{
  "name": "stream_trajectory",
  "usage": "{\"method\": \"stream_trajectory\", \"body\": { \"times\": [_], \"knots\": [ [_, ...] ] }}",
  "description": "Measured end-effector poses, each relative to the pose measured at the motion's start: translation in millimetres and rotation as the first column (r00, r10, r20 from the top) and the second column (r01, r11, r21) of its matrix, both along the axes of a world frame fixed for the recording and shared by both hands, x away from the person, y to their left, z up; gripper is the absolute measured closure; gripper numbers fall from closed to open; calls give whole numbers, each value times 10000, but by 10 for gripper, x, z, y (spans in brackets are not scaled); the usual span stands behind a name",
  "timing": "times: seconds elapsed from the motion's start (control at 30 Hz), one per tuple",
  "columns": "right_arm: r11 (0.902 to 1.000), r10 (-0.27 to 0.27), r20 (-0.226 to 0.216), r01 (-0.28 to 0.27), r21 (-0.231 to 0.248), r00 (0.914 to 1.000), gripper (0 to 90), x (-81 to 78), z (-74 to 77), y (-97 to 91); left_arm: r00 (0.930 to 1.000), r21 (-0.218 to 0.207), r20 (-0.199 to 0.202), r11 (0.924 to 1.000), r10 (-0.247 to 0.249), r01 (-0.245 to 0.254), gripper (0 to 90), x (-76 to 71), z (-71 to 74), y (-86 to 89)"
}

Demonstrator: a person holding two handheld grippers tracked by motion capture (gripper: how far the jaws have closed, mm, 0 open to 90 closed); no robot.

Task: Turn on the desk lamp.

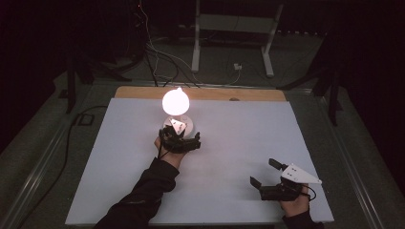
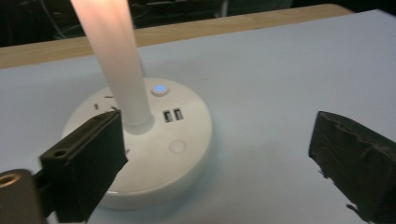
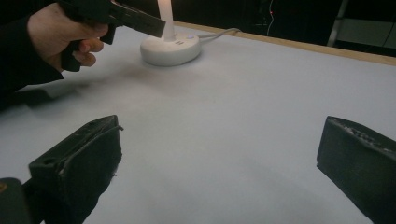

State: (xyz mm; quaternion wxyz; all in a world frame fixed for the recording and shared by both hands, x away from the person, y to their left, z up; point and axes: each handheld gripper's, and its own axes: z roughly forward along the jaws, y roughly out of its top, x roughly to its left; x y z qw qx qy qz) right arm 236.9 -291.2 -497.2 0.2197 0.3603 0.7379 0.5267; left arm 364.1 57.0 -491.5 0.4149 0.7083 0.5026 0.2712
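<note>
Left gripper (image 2: 219,158) gapes wide at frame centre over the lit lamp's base (image 2: 154,154); right gripper (image 3: 219,172) gapes wide, empty, lower right.

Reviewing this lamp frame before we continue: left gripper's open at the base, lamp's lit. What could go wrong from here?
1. The left gripper is open at the lamp base, one jaw beside the glowing stem. A sideways nudge could tip the lamp.
2. The lit power button sits just beyond that jaw; a stray brush might switch the lamp off.
3. The lamp's cord trails toward the table's far edge; dragging the base could snag it.

L gripper (image 1: 184,138) open, raised | R gripper (image 1: 268,175) open, low
</note>
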Motion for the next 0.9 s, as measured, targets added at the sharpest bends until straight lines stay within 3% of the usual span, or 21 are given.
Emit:
{"method": "stream_trajectory", "body": {
  "times": [0.17, 0.2, 0.33, 0.73, 0.9],
  "knots": [
    [10000, 3, -14, -3, 7, 10000, 0, 2, -4, 0, 9971, -494, -452, 9971, -606, 583, 5, -25, 57, 26],
    [10000, 3, -14, -3, 7, 10000, 0, 2, -4, 0, 9940, -587, -600, 9944, -914, 879, 5, -23, 66, 26],
    [10000, -26, -25, 26, -4, 10000, 0, 2, -5, -1, 9865, -767, -841, 9880, -1403, 1340, 4, -47, 109, 32],
    [10000, -67, -46, 67, -4, 10000, 0, 3, -7, -3, 9684, -1104, -316, 9638, -2474, 2426, 4, -212, 325, 196],
    [10000, -75, -49, 74, -52, 10000, 0, 3, -11, 6, 9664, -1082, -241, 9617, -2559, 2520, 4, -266, 353, 340]
  ]
}}
